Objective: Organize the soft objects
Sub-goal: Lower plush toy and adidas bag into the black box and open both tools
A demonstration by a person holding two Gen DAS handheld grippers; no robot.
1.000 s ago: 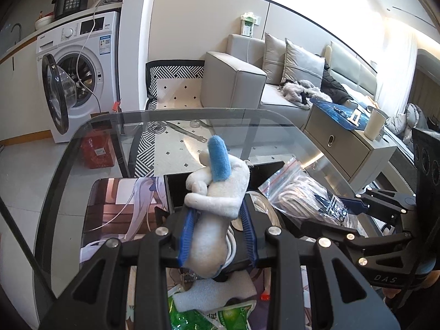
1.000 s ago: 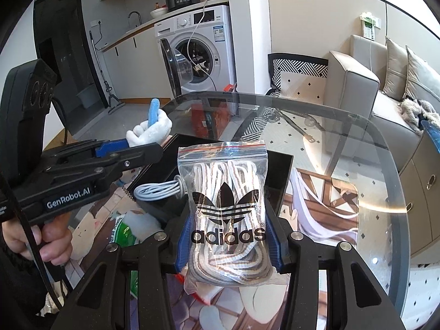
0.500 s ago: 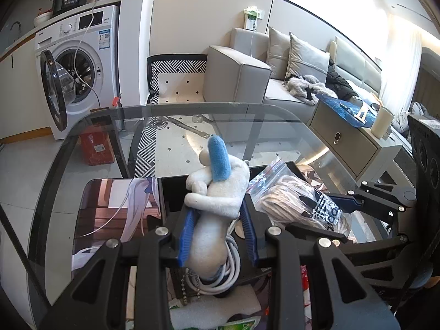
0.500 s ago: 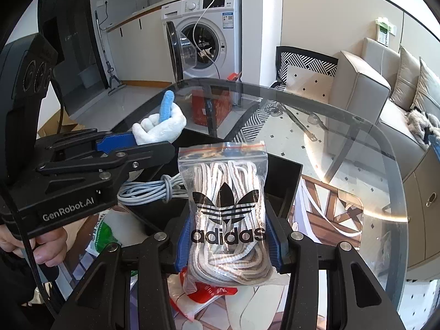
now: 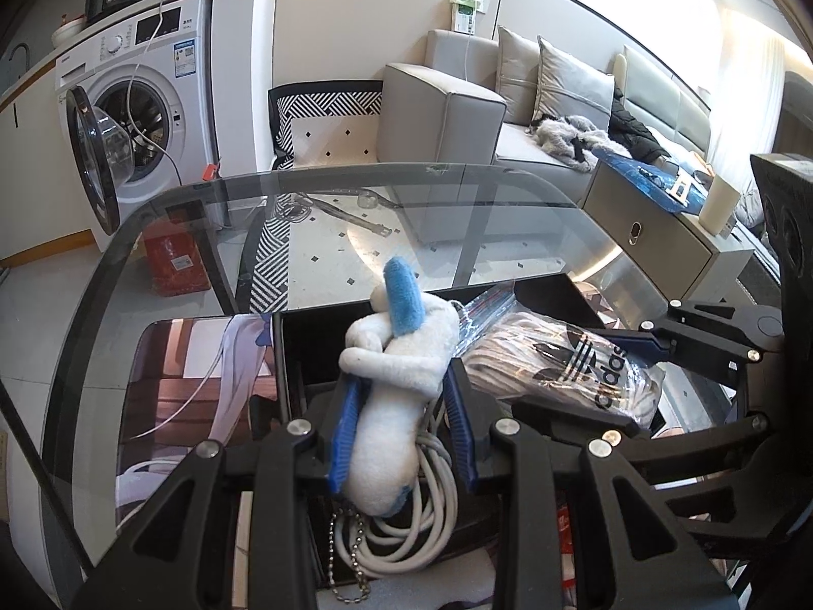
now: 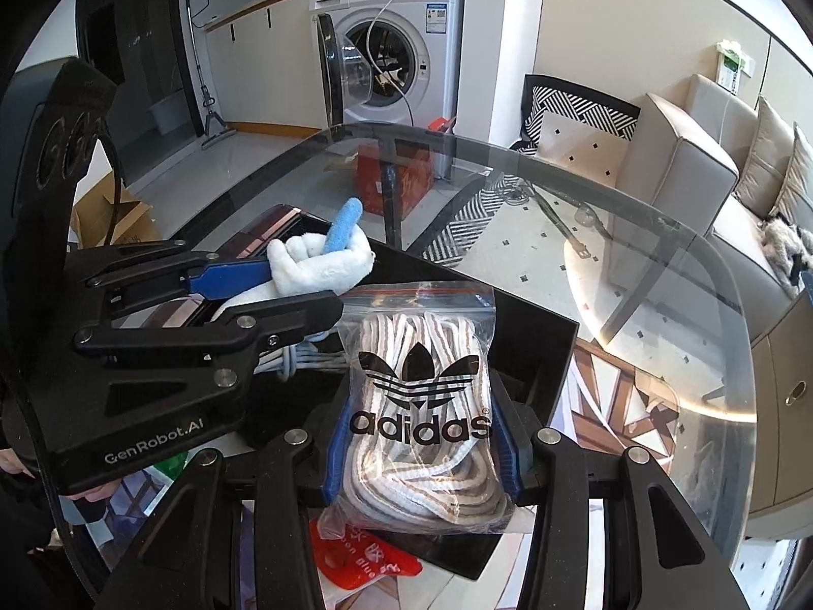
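My left gripper (image 5: 401,432) is shut on a white plush toy (image 5: 401,381) with a blue ear, held above a black open box (image 5: 315,351). The toy also shows in the right wrist view (image 6: 320,264), with the left gripper (image 6: 284,284) around it. My right gripper (image 6: 419,437) is shut on a clear zip bag of white laces (image 6: 421,406) with an adidas logo, held over the same box (image 6: 533,351). The bag shows at right in the left wrist view (image 5: 564,371). A coiled white cable (image 5: 421,523) lies in the box under the toy.
The box stands on a glass table (image 5: 178,234) over a printed mat (image 5: 193,381). A red packet (image 6: 366,559) lies under the bag near the front. A washing machine (image 5: 137,117) and a grey sofa (image 5: 457,107) stand beyond the table.
Both grippers have moved forward over the black box and closer together, each keeping its load. The bag now hangs right beside the plush toy.
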